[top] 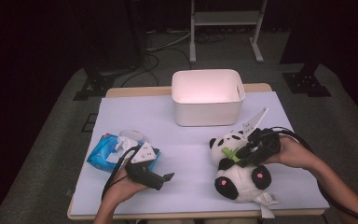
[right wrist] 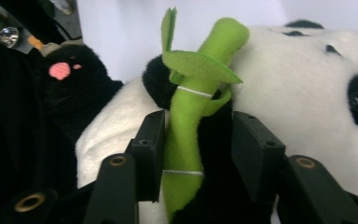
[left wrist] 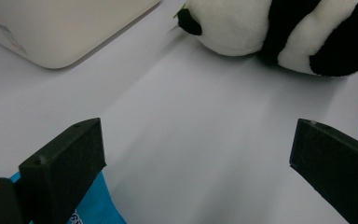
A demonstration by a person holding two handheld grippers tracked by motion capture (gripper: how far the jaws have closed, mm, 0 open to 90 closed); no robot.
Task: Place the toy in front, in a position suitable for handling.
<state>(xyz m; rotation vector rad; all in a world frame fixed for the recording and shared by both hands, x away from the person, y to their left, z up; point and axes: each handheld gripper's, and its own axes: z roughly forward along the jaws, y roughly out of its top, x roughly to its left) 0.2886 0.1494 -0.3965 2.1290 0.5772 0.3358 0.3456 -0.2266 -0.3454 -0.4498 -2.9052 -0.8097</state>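
A black-and-white plush panda [top: 240,170] lies on its back at the table's front right, a green felt bamboo stalk [top: 230,154] on its chest. My right gripper [top: 243,156] comes in from the right onto the chest. In the right gripper view its jaws [right wrist: 198,123] stand half apart astride the bamboo stalk [right wrist: 186,116] and the black arm behind it, without squeezing them. My left gripper [top: 165,178] rests low at the front left, open, jaws [left wrist: 196,163] wide over bare table and pointed toward the panda [left wrist: 242,23].
A white plastic bin [top: 208,95] stands at the back middle of the table, its corner [left wrist: 60,28] in the left gripper view. A blue tissue pack [top: 103,151] lies just left of my left hand. Pale sheet [top: 186,154] covers the tabletop between the two hands.
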